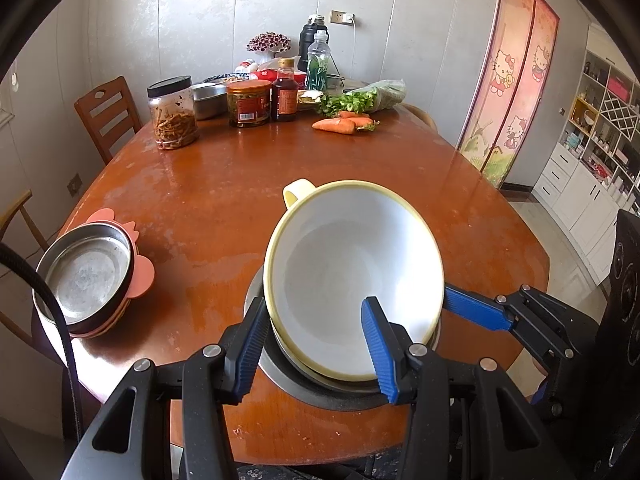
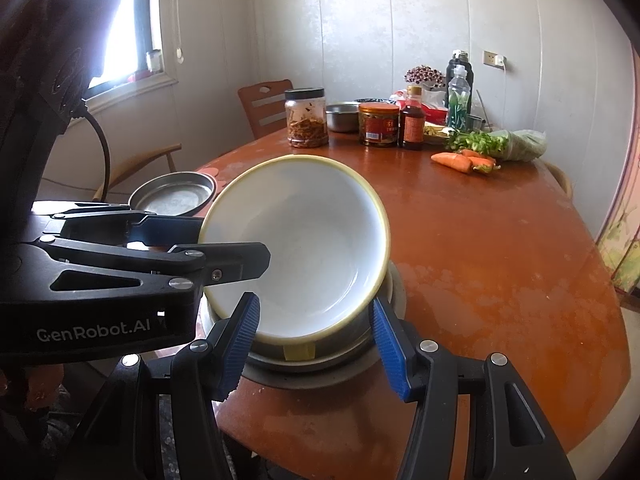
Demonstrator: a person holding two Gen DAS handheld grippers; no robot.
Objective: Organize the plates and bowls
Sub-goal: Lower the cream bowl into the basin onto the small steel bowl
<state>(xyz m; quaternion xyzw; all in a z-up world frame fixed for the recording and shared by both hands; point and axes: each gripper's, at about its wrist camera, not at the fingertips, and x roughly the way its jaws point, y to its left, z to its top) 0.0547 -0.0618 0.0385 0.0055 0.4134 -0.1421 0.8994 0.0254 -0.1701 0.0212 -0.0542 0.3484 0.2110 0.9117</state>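
Both grippers are clamped on the same white bowl (image 1: 352, 276): left gripper (image 1: 316, 348) pinching its left rim, right gripper (image 2: 316, 344) the near edge. It's tilted over a metal plate (image 1: 280, 376) (near table (image 1: 224, 184) edge), steel dishes (image 1: 86, 276) stacked far left

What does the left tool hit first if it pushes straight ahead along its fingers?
Probably the white bowl itself: the left tool already has the near rim between its fingers, one inside, one outside. Beyond it lies bare table; depth is uncertain.
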